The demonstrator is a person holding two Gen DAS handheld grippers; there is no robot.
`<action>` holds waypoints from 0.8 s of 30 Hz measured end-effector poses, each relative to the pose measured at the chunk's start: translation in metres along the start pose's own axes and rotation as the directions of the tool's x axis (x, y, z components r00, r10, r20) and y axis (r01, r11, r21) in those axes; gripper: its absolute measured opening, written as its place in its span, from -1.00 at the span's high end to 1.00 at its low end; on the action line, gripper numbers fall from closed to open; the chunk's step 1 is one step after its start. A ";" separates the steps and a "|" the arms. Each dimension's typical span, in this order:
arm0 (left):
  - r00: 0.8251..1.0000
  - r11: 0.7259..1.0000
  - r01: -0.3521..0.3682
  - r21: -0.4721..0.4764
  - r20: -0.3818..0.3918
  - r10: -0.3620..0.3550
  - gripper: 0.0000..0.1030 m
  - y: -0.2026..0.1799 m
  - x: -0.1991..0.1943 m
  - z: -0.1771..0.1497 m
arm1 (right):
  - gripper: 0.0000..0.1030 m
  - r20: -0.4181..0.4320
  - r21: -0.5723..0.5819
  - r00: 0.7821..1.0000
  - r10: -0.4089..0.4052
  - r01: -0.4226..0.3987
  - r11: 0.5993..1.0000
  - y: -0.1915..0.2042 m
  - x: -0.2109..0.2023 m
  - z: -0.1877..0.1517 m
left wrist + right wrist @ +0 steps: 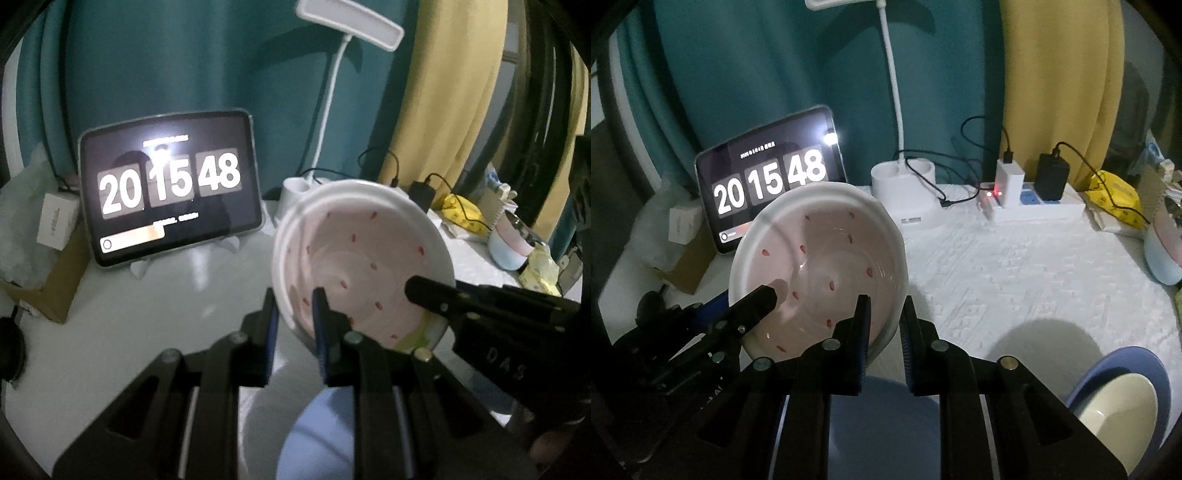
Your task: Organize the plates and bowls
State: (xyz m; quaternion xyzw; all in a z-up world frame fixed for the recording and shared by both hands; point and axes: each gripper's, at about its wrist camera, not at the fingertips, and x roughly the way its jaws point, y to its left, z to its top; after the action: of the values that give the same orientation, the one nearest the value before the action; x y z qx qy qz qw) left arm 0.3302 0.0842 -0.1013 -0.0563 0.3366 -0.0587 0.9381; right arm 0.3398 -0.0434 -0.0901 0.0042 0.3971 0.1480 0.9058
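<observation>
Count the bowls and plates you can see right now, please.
4: a pink strawberry bowl held by both grippers, a blue dish beneath it, a cream bowl bottom right, a pastel bowl far right. Others may be hidden.

Item one: your left gripper, black two-finger frame with blue pads, points downward and is clamped on the near left rim of the white, pink-centred, red-speckled ceramic bowl, one finger outside the wall and one inside.

Item two: your right gripper, same black build, also points downward and is clamped on the bowl's near right rim, fingers either side of the wall.

Both jaws stand nearly closed. The bowl hangs tilted between them.
</observation>
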 end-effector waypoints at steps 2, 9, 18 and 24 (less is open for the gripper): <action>1.000 1.000 0.001 0.006 0.008 -0.001 0.65 -0.005 -0.005 0.000 | 0.68 0.011 0.004 1.000 0.000 0.000 1.000 -0.003 -0.008 -0.002; 1.000 1.000 0.010 0.019 0.026 -0.011 0.65 -0.021 -0.021 -0.003 | 0.68 0.037 0.012 0.999 0.003 -0.003 1.000 -0.013 -0.032 -0.010; 0.999 0.999 0.027 0.042 0.039 -0.029 0.65 -0.045 -0.036 -0.007 | 0.69 0.062 0.027 0.998 -0.008 0.006 1.000 -0.028 -0.056 -0.022; 0.998 0.997 0.039 0.059 0.044 -0.042 0.64 -0.062 -0.045 -0.011 | 0.69 0.080 0.040 0.997 -0.013 0.009 0.999 -0.040 -0.073 -0.029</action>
State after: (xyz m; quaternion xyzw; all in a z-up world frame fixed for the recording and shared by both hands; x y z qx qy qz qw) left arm 0.2840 0.0292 -0.0722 -0.0371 0.3121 -0.0862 0.9454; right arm 0.2832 -0.1044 -0.0627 0.0258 0.3631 0.1349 0.9216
